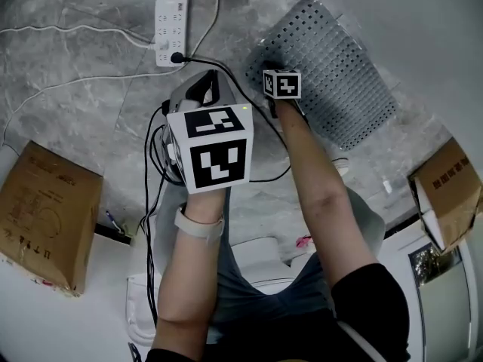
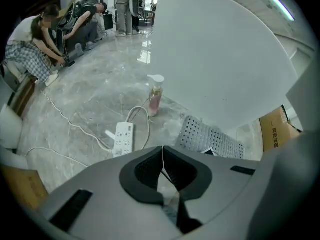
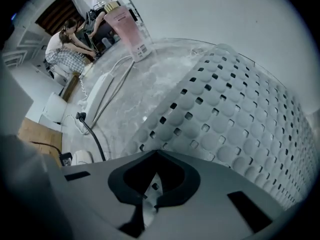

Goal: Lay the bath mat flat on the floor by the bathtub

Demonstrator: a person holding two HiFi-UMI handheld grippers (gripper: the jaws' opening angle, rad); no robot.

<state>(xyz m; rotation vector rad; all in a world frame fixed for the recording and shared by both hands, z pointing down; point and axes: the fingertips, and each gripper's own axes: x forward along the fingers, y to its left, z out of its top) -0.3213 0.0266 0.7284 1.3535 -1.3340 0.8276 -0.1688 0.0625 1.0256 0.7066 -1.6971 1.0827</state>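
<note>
The right gripper (image 3: 156, 153) has its fingers (image 3: 172, 184) closed tight, tips meeting on the near edge of the mat (image 3: 240, 119). More of the perforated sheet shows through the gap behind the tips. From there the mat spreads ahead and to the right of the fingers. It lies on the floor (image 1: 90, 74) along the foot of the tub (image 1: 430, 29). The left gripper (image 2: 163, 156) is also fully closed, tips pressed together with nothing between them, and it is held above the floor. The mat lies ahead and to the right of its fingers. A power strip (image 2: 123, 137) lies just ahead to their left, and a pink bottle (image 2: 155, 95) stands farther ahead.
</note>
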